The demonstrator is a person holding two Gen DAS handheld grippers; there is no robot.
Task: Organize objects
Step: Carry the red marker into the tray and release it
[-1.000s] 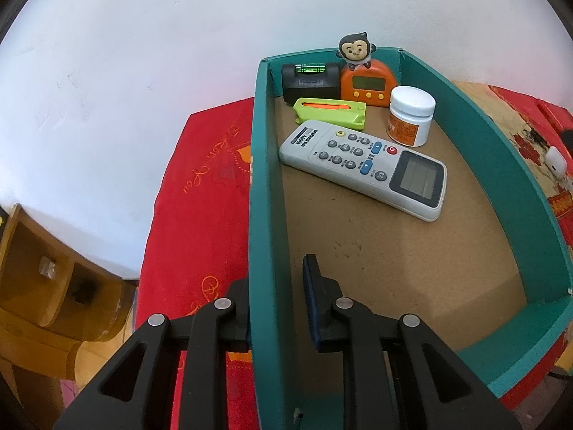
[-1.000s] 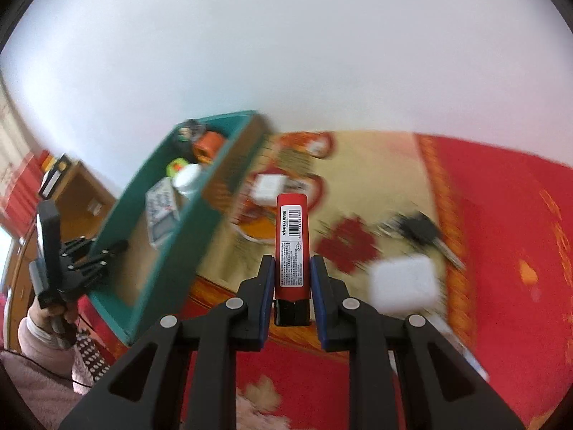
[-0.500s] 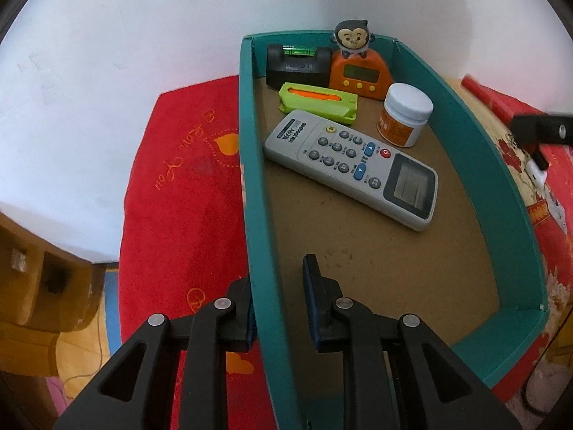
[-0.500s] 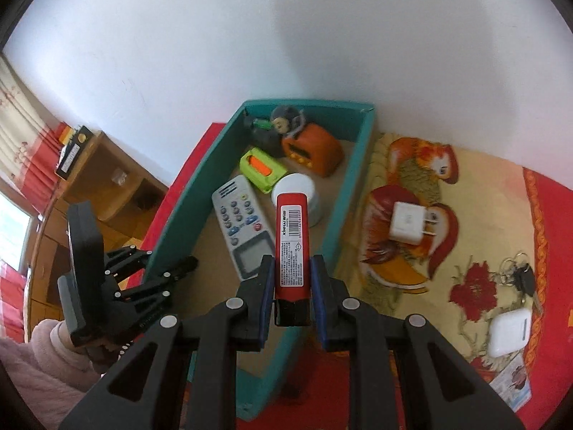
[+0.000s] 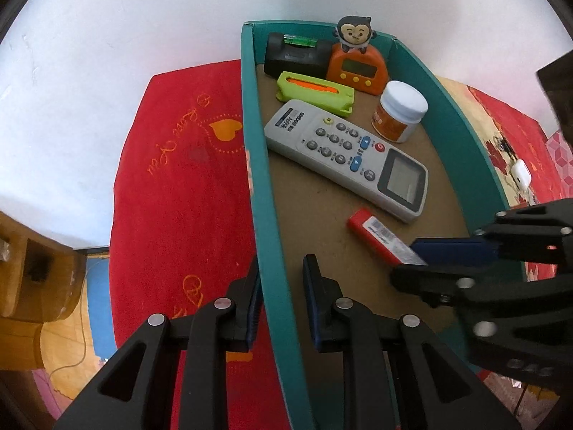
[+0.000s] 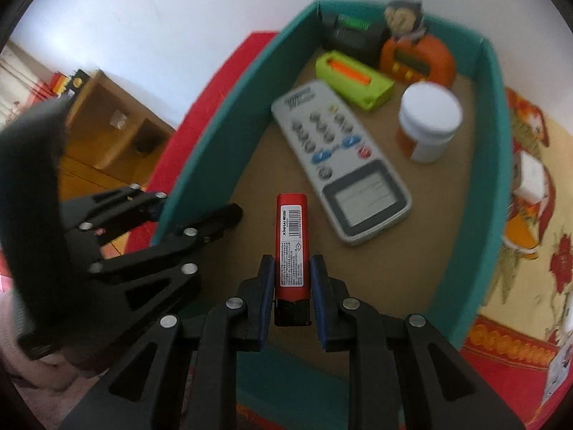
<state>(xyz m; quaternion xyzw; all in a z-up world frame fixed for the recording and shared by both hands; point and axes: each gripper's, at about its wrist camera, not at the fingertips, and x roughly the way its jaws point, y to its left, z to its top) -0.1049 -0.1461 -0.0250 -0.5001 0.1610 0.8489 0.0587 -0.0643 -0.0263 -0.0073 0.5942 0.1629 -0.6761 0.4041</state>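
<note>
One teal box [image 5: 266, 193] sits on the red cloth [image 5: 179, 186], holding six things in all: one black spirit level [image 5: 293, 55], one orange timer [image 5: 358, 68] with a monkey topper, one green cutter [image 5: 315, 91], one white-lidded jar [image 5: 401, 111], one grey remote [image 5: 343, 154] and one red lighter [image 6: 292, 247]. The right tongs [image 6: 292, 279] are clamped on the lighter, low inside the box beside the remote; whether it touches the floor is hard to say. The left tongs [image 5: 279, 301] straddle the box's left wall, seemingly gripping it.
</note>
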